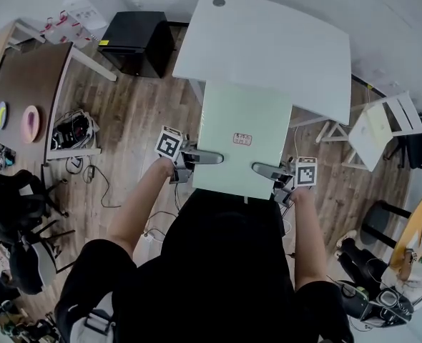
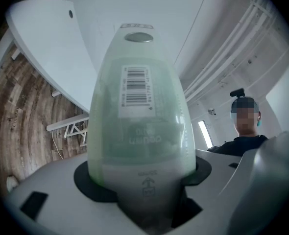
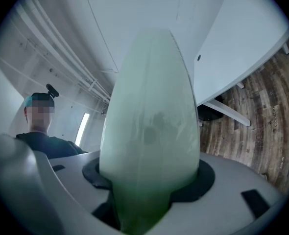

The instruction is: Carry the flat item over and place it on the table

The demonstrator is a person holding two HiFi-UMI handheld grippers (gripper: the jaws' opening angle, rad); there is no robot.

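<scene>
A flat pale-green panel [image 1: 243, 138] with a small label is held level in front of me, its far edge over the near rim of the white table [image 1: 268, 48]. My left gripper [image 1: 214, 158] is shut on the panel's left edge. My right gripper [image 1: 261, 167] is shut on its right edge. In the left gripper view the panel [image 2: 139, 131] fills the gap between the jaws and shows a barcode sticker; the table [image 2: 51, 48] lies beyond it. In the right gripper view the panel [image 3: 152, 116] stands clamped the same way, with the table [image 3: 242, 38] behind it.
A black cabinet [image 1: 136, 41] stands left of the table. A brown desk [image 1: 25, 84] is at the far left, with cables [image 1: 71, 131] on the wood floor beside it. A white folding stand [image 1: 379, 127] is at the right and black chairs [image 1: 11, 206] at the lower left.
</scene>
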